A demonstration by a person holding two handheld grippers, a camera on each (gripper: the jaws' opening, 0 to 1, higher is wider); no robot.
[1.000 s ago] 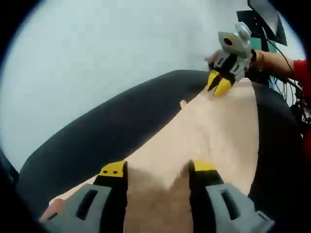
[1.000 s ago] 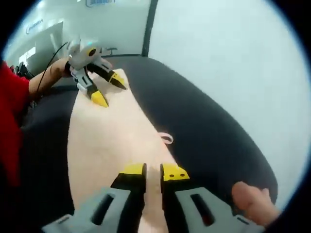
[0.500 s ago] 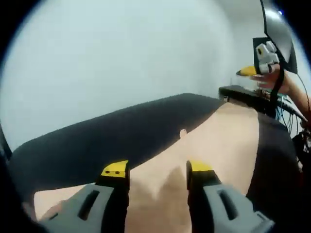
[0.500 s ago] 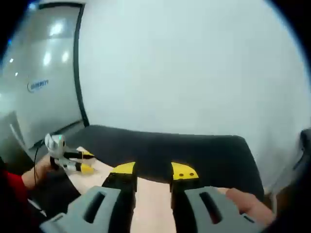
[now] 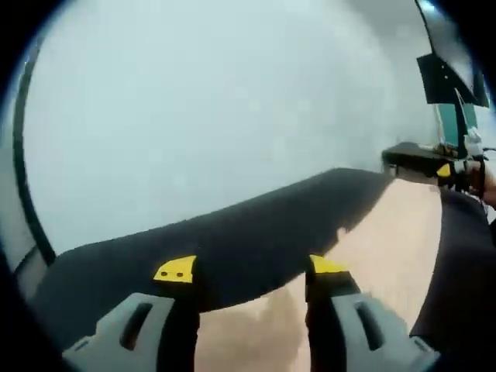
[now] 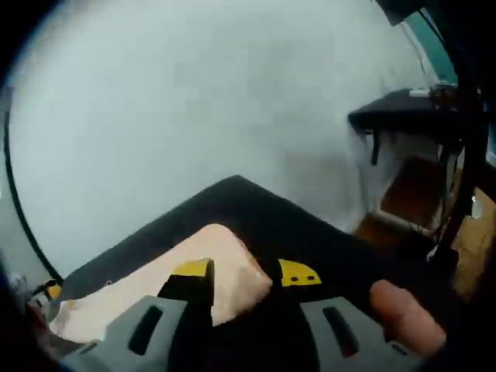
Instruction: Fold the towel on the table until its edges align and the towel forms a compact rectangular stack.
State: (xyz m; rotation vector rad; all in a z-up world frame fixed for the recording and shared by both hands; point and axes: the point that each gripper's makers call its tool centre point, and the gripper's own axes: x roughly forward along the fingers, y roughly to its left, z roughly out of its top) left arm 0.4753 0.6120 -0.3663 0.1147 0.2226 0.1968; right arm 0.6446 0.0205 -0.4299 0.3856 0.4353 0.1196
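A pale peach towel (image 5: 372, 256) lies spread flat along the black table (image 5: 232, 240).

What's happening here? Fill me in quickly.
A person is working a peach towel on a black table with two hand-held grippers. The left gripper hovers open over the towel's near edge. The right gripper sits open at a towel end, one jaw over the cloth. The towel lies long, not yet a compact stack.

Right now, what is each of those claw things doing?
Left gripper: jaws open, holding nothing.
Right gripper: jaws open over the towel corner, not gripping.
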